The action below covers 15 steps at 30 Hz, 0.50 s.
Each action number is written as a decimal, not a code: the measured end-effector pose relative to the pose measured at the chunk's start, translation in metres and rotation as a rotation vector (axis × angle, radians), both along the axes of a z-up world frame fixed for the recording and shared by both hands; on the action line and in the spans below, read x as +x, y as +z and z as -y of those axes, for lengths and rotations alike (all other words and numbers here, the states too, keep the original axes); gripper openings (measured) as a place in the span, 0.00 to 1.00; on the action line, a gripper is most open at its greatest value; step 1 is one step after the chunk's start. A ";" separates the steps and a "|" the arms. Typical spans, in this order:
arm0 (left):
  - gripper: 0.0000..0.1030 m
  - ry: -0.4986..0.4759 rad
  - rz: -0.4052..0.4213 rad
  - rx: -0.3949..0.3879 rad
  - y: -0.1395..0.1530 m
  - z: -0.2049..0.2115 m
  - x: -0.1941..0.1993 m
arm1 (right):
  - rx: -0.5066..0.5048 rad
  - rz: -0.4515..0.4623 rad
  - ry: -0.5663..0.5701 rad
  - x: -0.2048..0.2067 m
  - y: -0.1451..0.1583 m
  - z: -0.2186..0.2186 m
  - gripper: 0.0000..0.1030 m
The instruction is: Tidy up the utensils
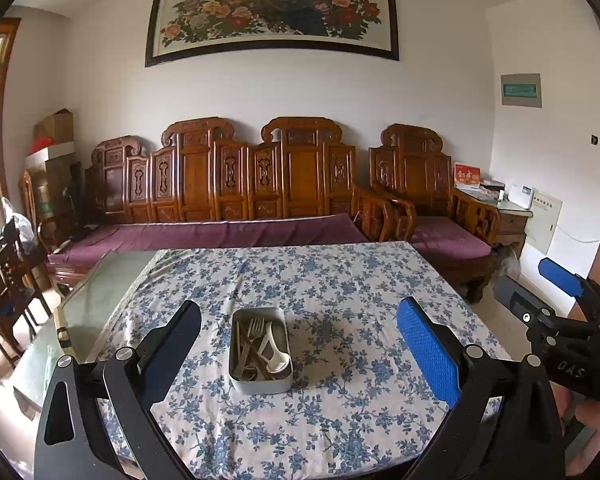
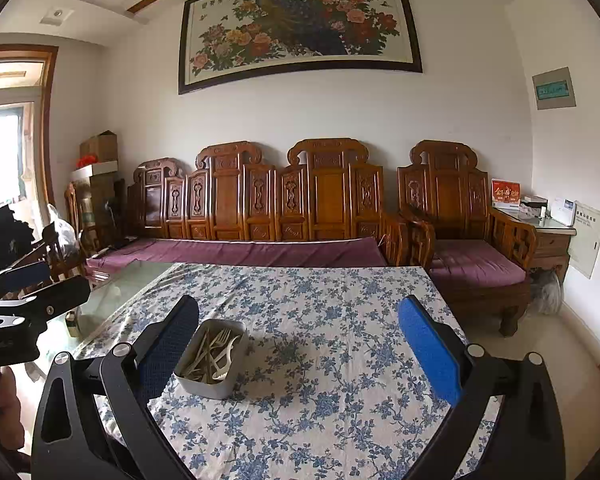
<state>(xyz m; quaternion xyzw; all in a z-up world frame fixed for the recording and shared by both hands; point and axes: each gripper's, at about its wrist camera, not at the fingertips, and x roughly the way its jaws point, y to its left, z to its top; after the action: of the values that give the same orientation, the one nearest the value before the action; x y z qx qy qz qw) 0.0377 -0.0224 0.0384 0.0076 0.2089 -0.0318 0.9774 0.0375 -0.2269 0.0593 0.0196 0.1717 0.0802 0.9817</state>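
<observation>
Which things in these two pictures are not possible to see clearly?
- Utensils in the metal tin: overlapping, so their count and kinds, apart from a fork, stay unclear in both views.
- Tin's left side, right wrist view: partly hidden by the right gripper finger.
- Table near edge: cut off by the frame and the left gripper.
- Painting's characters: too small.

Letters "DAS" legible on the right gripper (image 1: pixel 540 300). Characters on the painting (image 1: pixel 274 10) and red card (image 1: pixel 467 175) too small to read.
</observation>
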 end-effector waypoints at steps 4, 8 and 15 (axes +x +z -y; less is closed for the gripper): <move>0.92 -0.002 0.001 0.000 0.000 0.001 -0.001 | -0.002 -0.002 0.001 0.001 0.000 -0.001 0.98; 0.92 -0.007 0.002 0.004 0.000 0.002 -0.002 | 0.000 -0.003 0.001 0.002 -0.001 -0.001 0.98; 0.92 -0.013 -0.001 0.004 0.000 0.004 -0.003 | -0.001 -0.006 0.003 0.004 -0.002 -0.001 0.98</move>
<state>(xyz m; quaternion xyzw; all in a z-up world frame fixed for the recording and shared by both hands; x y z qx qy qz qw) 0.0342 -0.0261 0.0386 0.0110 0.2093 -0.0378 0.9771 0.0418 -0.2255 0.0574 0.0189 0.1749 0.0814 0.9810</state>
